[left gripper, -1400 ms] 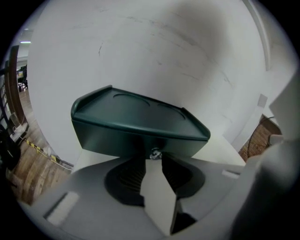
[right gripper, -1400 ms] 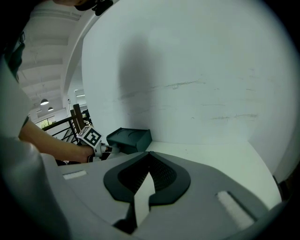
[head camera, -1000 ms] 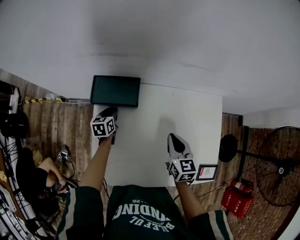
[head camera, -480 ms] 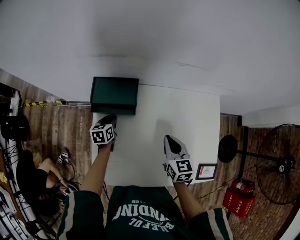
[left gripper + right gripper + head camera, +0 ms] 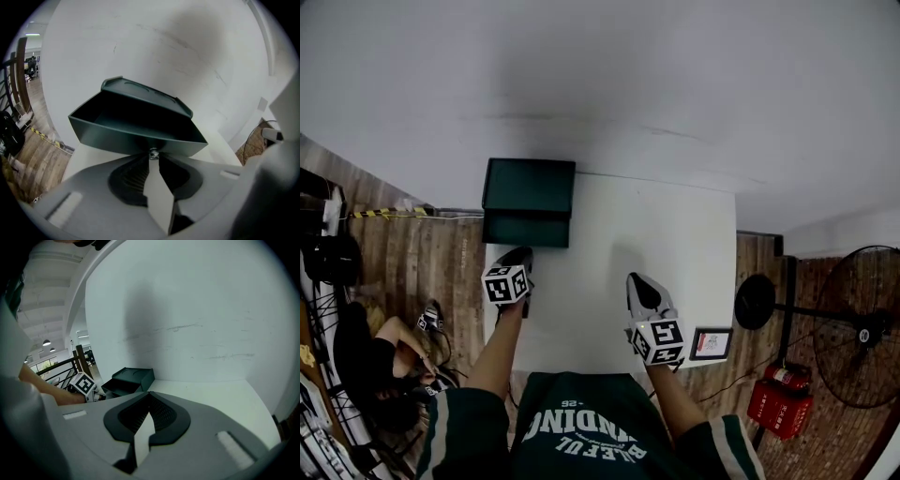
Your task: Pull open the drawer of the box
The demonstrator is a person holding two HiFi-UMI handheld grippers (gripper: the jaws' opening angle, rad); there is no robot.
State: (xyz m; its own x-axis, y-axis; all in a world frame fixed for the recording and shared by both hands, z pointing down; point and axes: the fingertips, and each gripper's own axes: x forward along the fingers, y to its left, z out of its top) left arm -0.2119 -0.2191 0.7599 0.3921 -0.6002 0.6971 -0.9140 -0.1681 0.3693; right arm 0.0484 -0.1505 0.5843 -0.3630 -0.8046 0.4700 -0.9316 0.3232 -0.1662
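Note:
A dark green box (image 5: 529, 186) stands at the table's far left corner against the wall. Its drawer (image 5: 525, 230) is slid out toward me, open and empty in the left gripper view (image 5: 136, 131). My left gripper (image 5: 517, 255) is at the drawer's front, its jaws closed on the small metal knob (image 5: 153, 153). My right gripper (image 5: 639, 281) hovers over the table's near middle, shut with nothing in it. The right gripper view shows the box (image 5: 133, 377) and the left gripper's marker cube (image 5: 83, 384) far off at the left.
The white table (image 5: 675, 234) meets a white wall (image 5: 600, 84). Past its right edge are a framed picture (image 5: 711, 343), a black round stand (image 5: 754, 300), a red fire extinguisher (image 5: 778, 403) and a fan (image 5: 853, 328). A person (image 5: 394, 342) sits on the wooden floor at the left.
The left gripper has drawn back toward me and the drawer has slid out of the box with it. The right gripper has hardly moved.

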